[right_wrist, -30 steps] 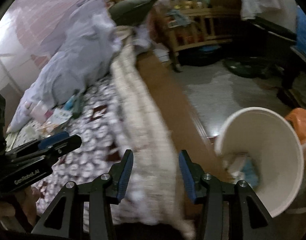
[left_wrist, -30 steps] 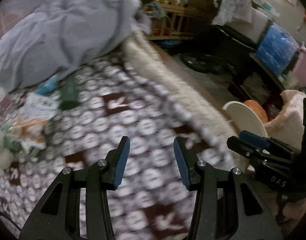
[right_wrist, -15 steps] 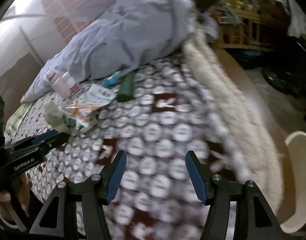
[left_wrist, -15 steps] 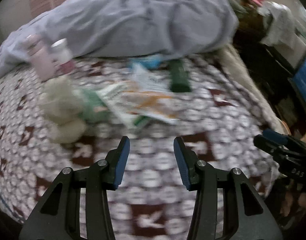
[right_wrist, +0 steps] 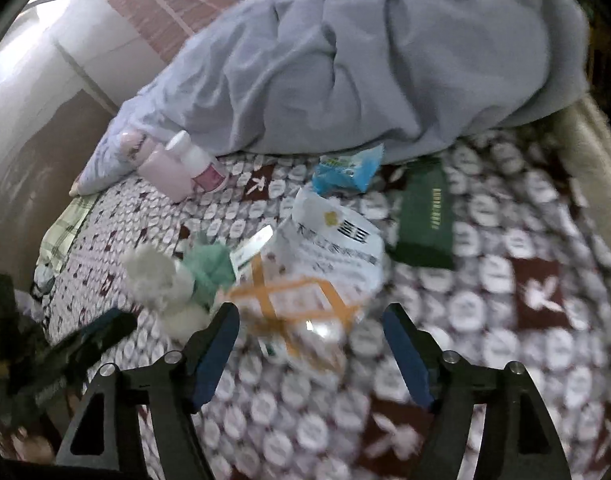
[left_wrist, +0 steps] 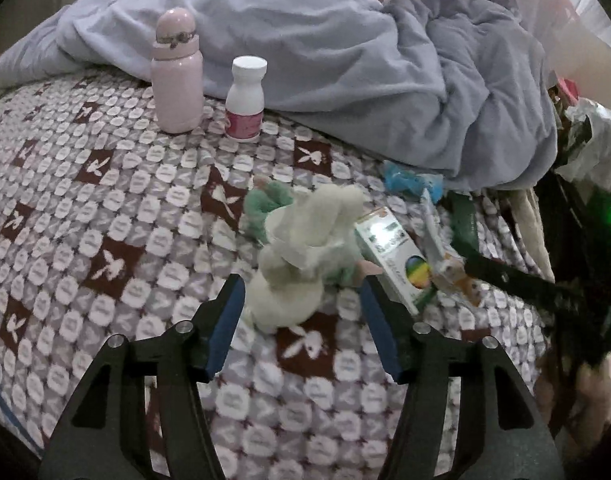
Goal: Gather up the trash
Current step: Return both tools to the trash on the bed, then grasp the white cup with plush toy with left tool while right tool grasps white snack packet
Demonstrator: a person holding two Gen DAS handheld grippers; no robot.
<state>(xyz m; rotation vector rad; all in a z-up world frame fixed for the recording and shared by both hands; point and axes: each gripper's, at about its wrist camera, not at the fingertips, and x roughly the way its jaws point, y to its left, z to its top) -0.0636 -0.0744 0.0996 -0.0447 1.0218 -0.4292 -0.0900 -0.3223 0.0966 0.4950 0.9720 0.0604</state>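
Both views now face the litter on the bed: left gripper and right gripper have just been opening, both empty; the wrapper waits at 12 o'clock, ready for picking.

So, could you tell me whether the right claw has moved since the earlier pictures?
Yes: the right claw swung from the bucket towards the blue blanket, opening, empty.

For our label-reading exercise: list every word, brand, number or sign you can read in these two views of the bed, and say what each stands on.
No wording is legible; one sign shows.
Rabbit-head emblem, no letters: repeated across the bedspread.
White paper packet: dark printed characters, blurred.
Dark green box: gold lettering, too small.
White bottle: pink label, unreadable.
Carton: print blurred.
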